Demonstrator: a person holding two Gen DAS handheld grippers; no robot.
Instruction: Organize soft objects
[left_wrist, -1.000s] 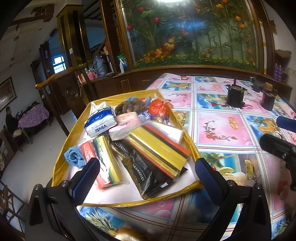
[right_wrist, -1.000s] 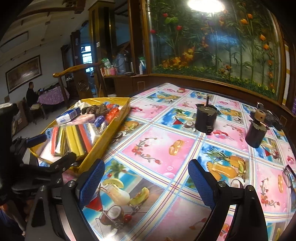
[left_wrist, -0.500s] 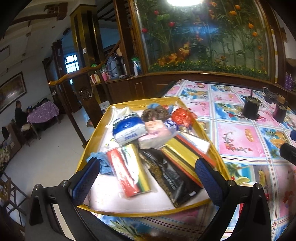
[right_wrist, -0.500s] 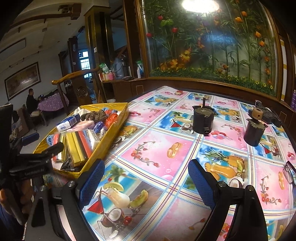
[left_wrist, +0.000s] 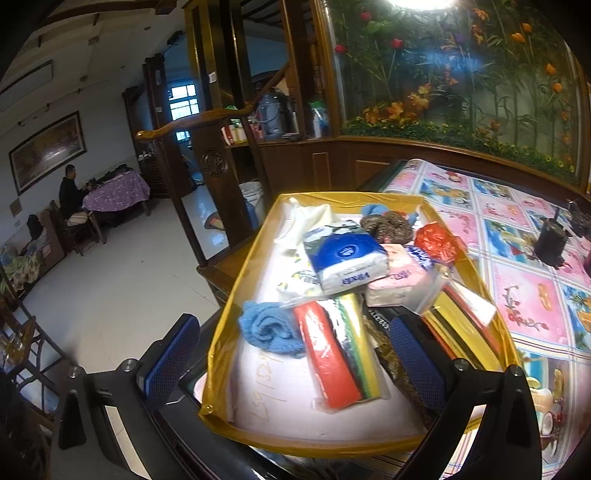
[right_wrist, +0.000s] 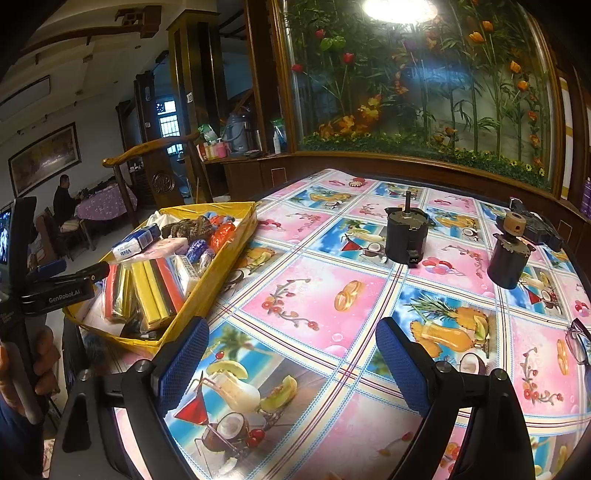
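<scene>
A yellow tray (left_wrist: 236, 291) sits at the table's left edge, full of soft goods: a blue rolled cloth (left_wrist: 267, 328), a blue tissue pack (left_wrist: 347, 258), a pink tissue pack (left_wrist: 402, 284), a red-and-yellow packet (left_wrist: 336, 354), a red bag (left_wrist: 437, 242). My left gripper (left_wrist: 295, 362) is open and empty, hovering over the tray's near end. The tray also shows in the right wrist view (right_wrist: 207, 291). My right gripper (right_wrist: 291, 365) is open and empty over the tablecloth (right_wrist: 332, 295), right of the tray. The left gripper (right_wrist: 66, 284) shows there at the far left.
Two dark cylindrical motors (right_wrist: 404, 240) (right_wrist: 509, 258) stand on the table's far side. Glasses (right_wrist: 580, 339) lie at the right edge. A wooden chair back (left_wrist: 199, 122) stands beyond the tray. The floor drops off left of the table.
My left gripper has swung left and closer over the tray's near-left end. My right gripper has barely moved.
</scene>
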